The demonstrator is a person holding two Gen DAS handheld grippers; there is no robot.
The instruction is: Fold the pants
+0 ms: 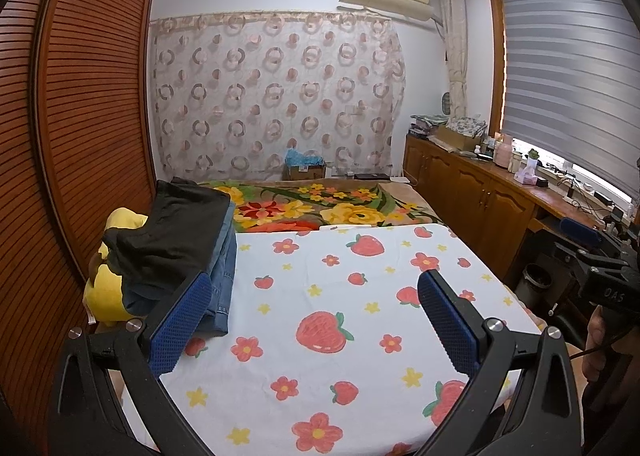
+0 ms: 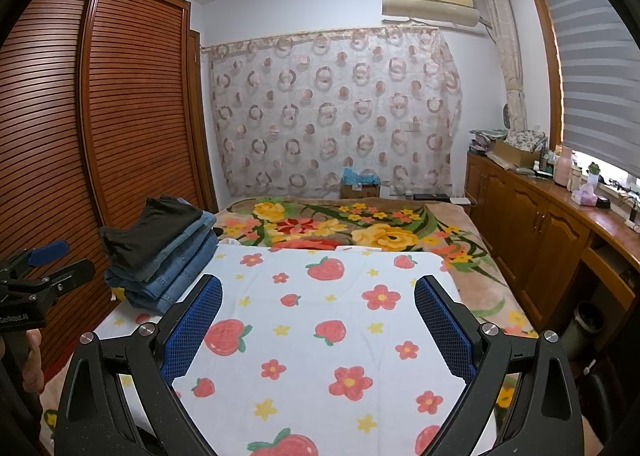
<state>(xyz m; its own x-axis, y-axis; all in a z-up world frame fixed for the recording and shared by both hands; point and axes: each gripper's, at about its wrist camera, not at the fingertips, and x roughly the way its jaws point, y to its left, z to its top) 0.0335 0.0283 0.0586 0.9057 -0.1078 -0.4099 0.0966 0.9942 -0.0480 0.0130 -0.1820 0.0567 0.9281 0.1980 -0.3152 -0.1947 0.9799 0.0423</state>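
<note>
A stack of folded pants (image 1: 176, 252), dark ones on top of blue jeans, sits at the left edge of the strawberry-print sheet (image 1: 340, 336); it also shows in the right wrist view (image 2: 164, 252). My left gripper (image 1: 314, 288) is open and empty above the sheet, just right of the stack. My right gripper (image 2: 318, 290) is open and empty above the sheet (image 2: 320, 336). The right gripper shows at the right edge of the left wrist view (image 1: 596, 268). The left gripper shows at the left edge of the right wrist view (image 2: 40, 264).
A yellow plush (image 1: 108, 284) lies under the stack. A floral blanket (image 1: 320, 208) covers the far bed. A slatted wardrobe (image 1: 80, 116) stands at left. A wooden cabinet (image 1: 480, 192) with clutter runs along the right, with a bin (image 1: 536, 284) beside the bed.
</note>
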